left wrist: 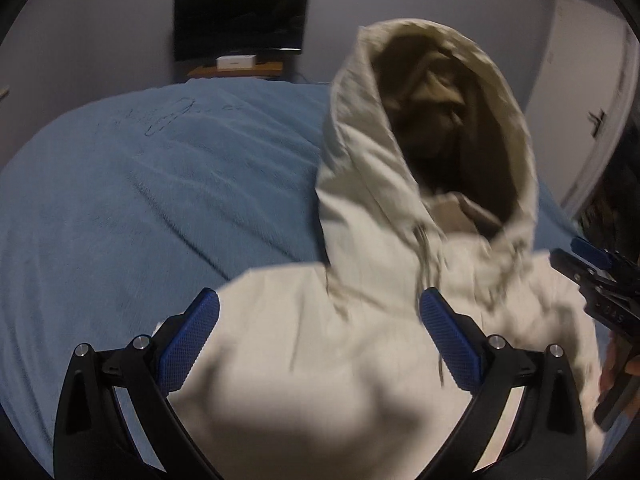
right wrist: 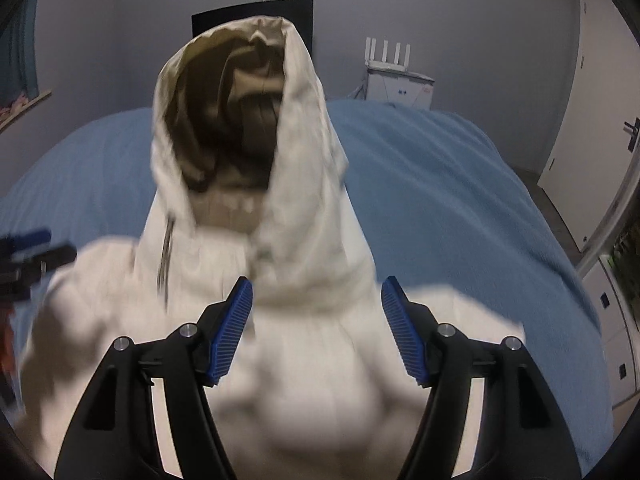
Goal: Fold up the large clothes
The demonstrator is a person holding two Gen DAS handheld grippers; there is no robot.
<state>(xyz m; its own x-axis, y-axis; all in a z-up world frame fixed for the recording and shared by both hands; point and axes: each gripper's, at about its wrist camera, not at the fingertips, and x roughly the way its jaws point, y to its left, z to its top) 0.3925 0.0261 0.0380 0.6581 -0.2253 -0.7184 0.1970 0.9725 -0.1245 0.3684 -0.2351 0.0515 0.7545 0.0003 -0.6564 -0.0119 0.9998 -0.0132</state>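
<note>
A cream hoodie lies on the blue bed, its hood spread open toward the far side with a tan lining and a drawstring. It also shows in the right wrist view, hood pointing away. My left gripper is open, its blue pads either side of the hoodie's shoulder area, just above the cloth. My right gripper is open over the hoodie below the hood. The right gripper also shows at the right edge of the left wrist view, and the left gripper at the left edge of the right wrist view.
The blue blanket covers the bed around the hoodie. A dark monitor stands on a wooden shelf at the far wall. A white box with a router sits beyond the bed. A white door is at the right.
</note>
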